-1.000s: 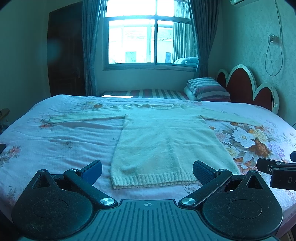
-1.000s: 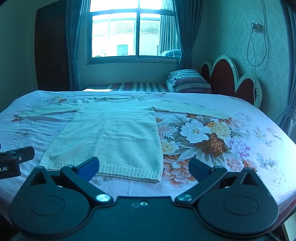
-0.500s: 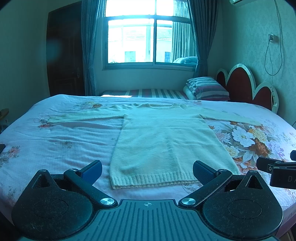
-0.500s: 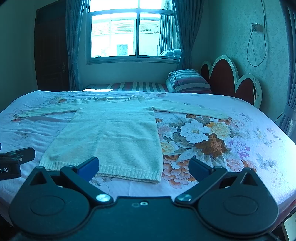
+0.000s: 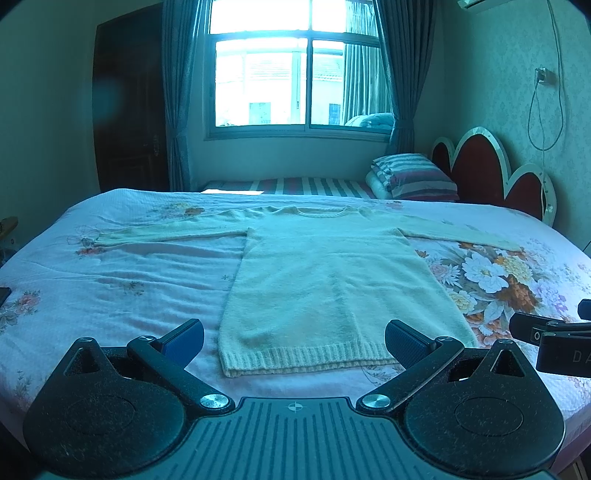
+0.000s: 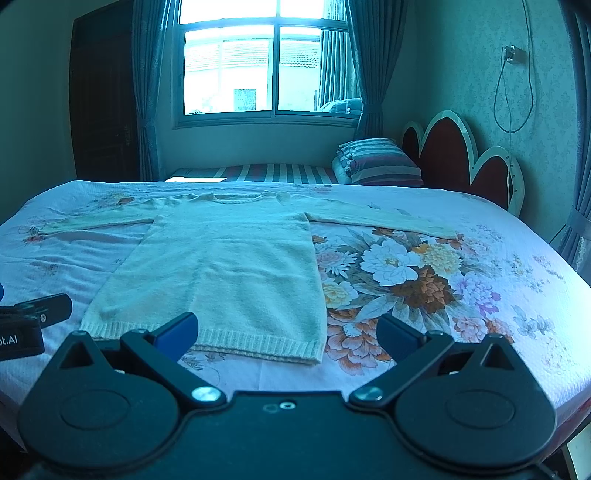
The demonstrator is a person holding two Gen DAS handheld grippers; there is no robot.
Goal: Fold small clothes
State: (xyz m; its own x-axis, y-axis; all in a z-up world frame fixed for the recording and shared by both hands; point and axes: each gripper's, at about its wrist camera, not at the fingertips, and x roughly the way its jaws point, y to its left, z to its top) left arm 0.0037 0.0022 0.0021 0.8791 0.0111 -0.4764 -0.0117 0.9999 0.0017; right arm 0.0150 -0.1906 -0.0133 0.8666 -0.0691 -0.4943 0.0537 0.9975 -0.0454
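Sweater (image 5: 332, 284) lies flat on bed (image 5: 110, 288); both hand-held grippers (image 5: 293, 339) (image 6: 286, 334) hover wide, empty. Pinch hem corners evenly.

Left view: right tongs (image 5: 546, 334) cut off by frame edge at 3 o'clock, only one finger tip and a lettered body showing "D A". Right view: left tongs (image 6: 35, 317) cut off at 9 o'clock, label reads only "ot.AI". Dark object (image 5: 4, 295) at 9 o'clock in left view is cropped, can't identify. Bed (image 6: 517, 295) near edge hidden behind the tong bodies at 6 o'clock. Air conditioner (image 5: 474, 3) clipped at 1 o'clock.
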